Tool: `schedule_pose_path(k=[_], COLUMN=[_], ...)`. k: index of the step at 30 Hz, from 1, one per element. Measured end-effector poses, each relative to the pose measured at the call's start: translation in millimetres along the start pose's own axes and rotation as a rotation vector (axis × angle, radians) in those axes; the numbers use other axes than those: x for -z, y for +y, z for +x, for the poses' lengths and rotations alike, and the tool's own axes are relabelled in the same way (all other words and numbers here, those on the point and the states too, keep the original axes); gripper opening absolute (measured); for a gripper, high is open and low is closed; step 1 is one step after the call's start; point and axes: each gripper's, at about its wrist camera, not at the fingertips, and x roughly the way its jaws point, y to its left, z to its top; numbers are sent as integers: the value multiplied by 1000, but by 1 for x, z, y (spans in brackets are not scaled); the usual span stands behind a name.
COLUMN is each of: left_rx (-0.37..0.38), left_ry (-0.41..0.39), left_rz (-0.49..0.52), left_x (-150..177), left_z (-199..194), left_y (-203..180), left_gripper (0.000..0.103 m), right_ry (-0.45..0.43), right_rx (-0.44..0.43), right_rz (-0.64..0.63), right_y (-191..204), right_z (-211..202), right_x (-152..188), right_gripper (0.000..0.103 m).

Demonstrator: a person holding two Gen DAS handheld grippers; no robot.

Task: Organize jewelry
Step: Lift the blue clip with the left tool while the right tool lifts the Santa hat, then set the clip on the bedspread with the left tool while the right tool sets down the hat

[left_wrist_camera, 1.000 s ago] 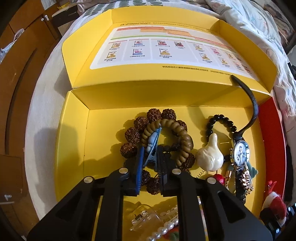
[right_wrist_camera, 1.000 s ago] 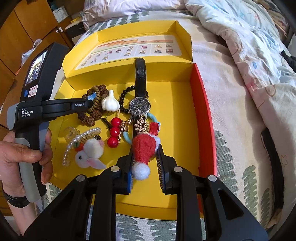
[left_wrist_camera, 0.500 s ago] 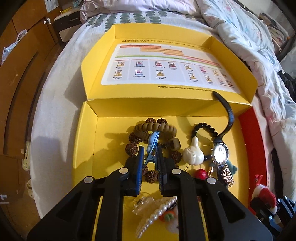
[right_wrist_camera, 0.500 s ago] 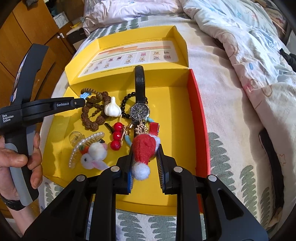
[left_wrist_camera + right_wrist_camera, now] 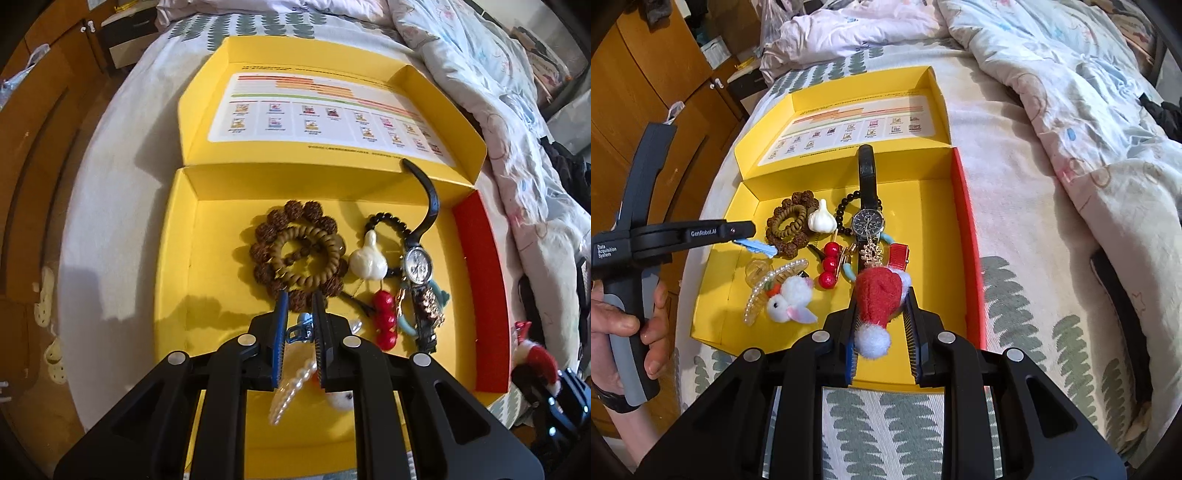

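Left hand-held gripper [image 5: 300, 328] pinches a small blue clip [image 5: 756, 246] above the yellow box's [image 5: 746, 192] left edge. Right hand-held gripper [image 5: 882, 314] pinches a red Santa-hat clip [image 5: 882, 291] near its front edge. Either thin hold might slip, dropping the piece among tangled jewelry.

Left gripper [image 5: 748, 230] risen off bead bracelets [image 5: 297, 253], blue clip [image 5: 757, 246] lifted clear toward 6 o'clock. Right gripper [image 5: 881, 321] raised too, red Santa-hat clip [image 5: 881, 291] now above box [image 5: 923, 354] floor.
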Motion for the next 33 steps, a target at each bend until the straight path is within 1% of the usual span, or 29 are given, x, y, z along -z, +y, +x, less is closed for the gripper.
schedule_pose_path(k=[2, 4, 7, 13, 19, 23, 26, 30, 33], left_rx=[13, 8, -5, -12, 0, -1, 10, 15, 0], left_ry=[12, 12, -1, -33, -56, -78, -88, -76, -51], left_rz=[-7, -10, -9, -3, 7, 21, 14, 1, -13], left_x=[4, 8, 15, 31, 53, 75, 93, 120, 143], left_z=[-2, -7, -16, -43, -72, -93, -102, -101, -93], left_y=[2, 2, 2, 2, 0, -2, 1, 8, 12], left_gripper=[14, 14, 14, 14, 14, 14, 14, 14, 14], right_ry=[-7, -9, -19, -34, -62, -75, -71, -54, -23], right_rx=[1, -3, -5, -49, -62, -58, -49, -44, -28], right_rz=[3, 4, 5, 17, 21, 34, 52, 88, 118], right_y=[-2, -3, -4, -10, -17, -29, -44, -68, -84], right_z=[-6, -11, -23, -51, -79, -93, -97, -94, -84], right_x=[2, 5, 9, 25, 44, 58, 71, 93, 111], right_gripper=[22, 22, 22, 22, 22, 22, 22, 22, 22])
